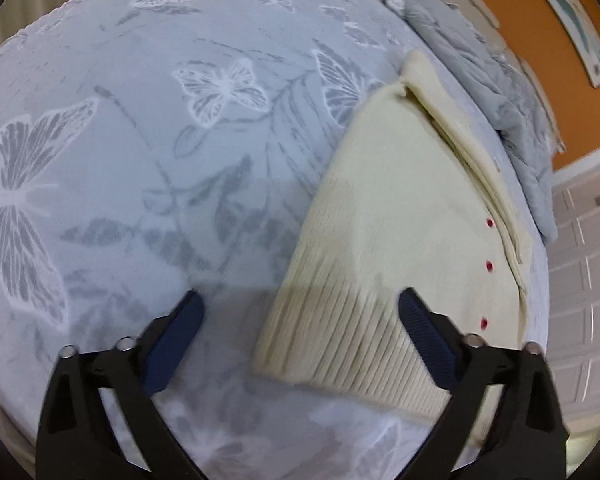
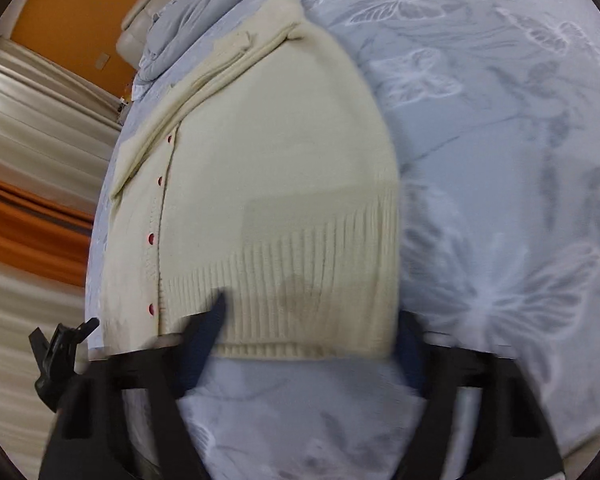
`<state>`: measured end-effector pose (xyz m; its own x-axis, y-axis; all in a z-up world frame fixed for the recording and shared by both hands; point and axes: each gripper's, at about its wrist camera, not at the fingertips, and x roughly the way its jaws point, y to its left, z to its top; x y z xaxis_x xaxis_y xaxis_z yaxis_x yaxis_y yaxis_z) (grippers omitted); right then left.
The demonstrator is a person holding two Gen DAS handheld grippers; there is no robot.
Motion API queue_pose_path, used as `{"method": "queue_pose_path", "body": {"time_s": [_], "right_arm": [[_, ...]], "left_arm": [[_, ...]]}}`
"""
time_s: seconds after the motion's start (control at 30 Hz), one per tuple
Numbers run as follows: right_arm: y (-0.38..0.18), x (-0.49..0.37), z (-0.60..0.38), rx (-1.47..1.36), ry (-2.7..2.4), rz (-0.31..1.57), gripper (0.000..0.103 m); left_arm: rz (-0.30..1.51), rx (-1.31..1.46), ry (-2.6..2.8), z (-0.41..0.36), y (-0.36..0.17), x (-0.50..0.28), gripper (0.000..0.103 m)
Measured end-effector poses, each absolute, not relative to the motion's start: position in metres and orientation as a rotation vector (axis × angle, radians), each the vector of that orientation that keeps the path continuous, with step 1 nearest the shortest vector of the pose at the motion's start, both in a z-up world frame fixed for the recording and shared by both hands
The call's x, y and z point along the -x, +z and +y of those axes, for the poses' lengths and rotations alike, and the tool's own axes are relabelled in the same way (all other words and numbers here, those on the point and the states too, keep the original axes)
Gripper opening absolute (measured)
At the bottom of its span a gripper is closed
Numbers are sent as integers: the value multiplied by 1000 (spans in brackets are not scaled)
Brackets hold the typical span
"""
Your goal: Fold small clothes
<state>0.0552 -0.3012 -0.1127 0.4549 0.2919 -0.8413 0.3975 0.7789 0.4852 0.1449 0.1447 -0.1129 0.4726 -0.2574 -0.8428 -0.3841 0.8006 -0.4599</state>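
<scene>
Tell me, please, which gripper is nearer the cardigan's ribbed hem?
Right. The right gripper straddles the ribbed hem; the left gripper sits at its corner, mostly over the bedspread.

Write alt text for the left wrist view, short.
A cream knit cardigan with small red buttons lies partly folded on a pale blue butterfly-print bedspread. The left gripper is open above its ribbed hem, holding nothing. A crumpled grey garment lies beyond.

Left gripper point(image 1: 300, 300) fingers wide apart over cream cardigan point(image 1: 400, 240) hem on butterfly bedspread point(image 1: 140, 140).
</scene>
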Motion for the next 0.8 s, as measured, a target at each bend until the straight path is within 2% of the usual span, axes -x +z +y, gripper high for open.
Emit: {"method": "queue_pose_path", "body": {"time_s": [0.03, 0.07, 0.13, 0.23, 0.4, 0.57, 0.73, 0.8], "right_arm": [[-112, -57, -301, -741, -77, 1117, 9], [-107, -56, -301, -759, -81, 1094, 9], [-81, -54, -296, -765, -63, 1018, 8], [-36, -42, -288, -721, -23, 923, 7], [7, -6, -288, -682, 34, 877, 6], [13, 69, -288, -636, 103, 969, 6], [10, 164, -256, -562, 234, 1145, 7], [8, 194, -246, -536, 271, 1227, 3]], "left_arm": [[1114, 681, 72, 144, -112, -150, 32], [1173, 715, 21, 144, -116, -159, 9], [1174, 774, 11, 149, -110, -158, 8], [1085, 735, -74, 150, -64, -141, 8], [1028, 693, -168, 154, -13, -97, 5], [1054, 653, -204, 167, 5, -28, 3], [1140, 618, -232, 173, 12, 58, 0], [1178, 587, -252, 170, 20, 94, 0]]}}
